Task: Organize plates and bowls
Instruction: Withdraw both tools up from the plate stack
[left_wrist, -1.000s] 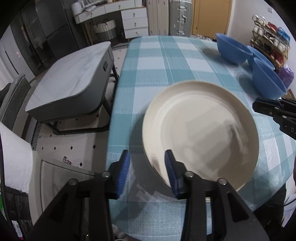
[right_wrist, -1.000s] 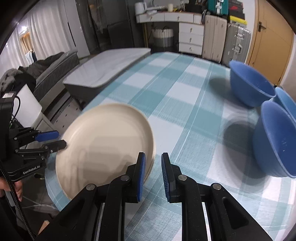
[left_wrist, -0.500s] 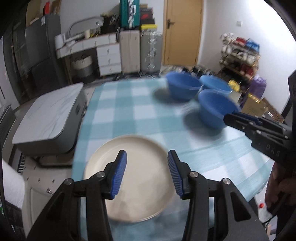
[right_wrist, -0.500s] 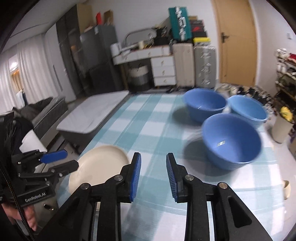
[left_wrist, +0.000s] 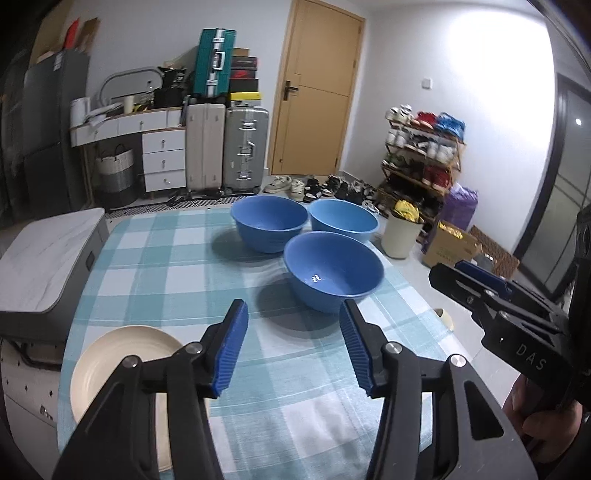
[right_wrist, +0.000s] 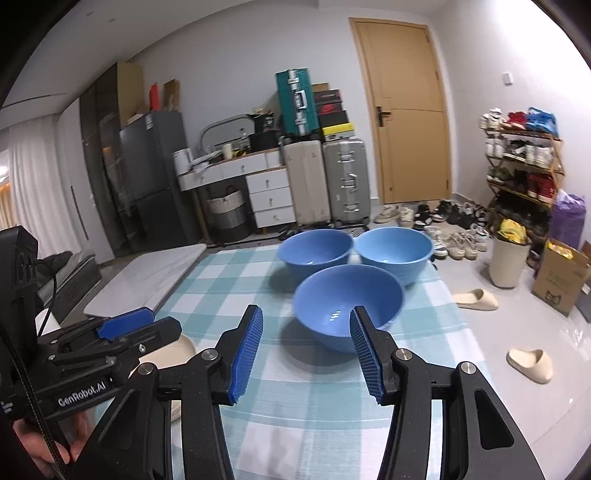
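Three blue bowls (left_wrist: 334, 271) empty — both claws (left_wrist: 293, 347) (right_wrist: 306, 347) opening, nothing between.

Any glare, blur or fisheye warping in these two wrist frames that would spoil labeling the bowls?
Left wrist view: sharp; glare washes out the wall at upper right; door bows from fisheye; nearest bowl casts a soft shadow. Right wrist view: slightly softer, nearest bowl rim faintly smeared, dark corners.

"GenRobot.AI" in white on black body of left gripper (right_wrist: 122, 328), seen from right wrist view. "DAS" in pale letters on black body of right gripper (left_wrist: 480, 280), left wrist view.
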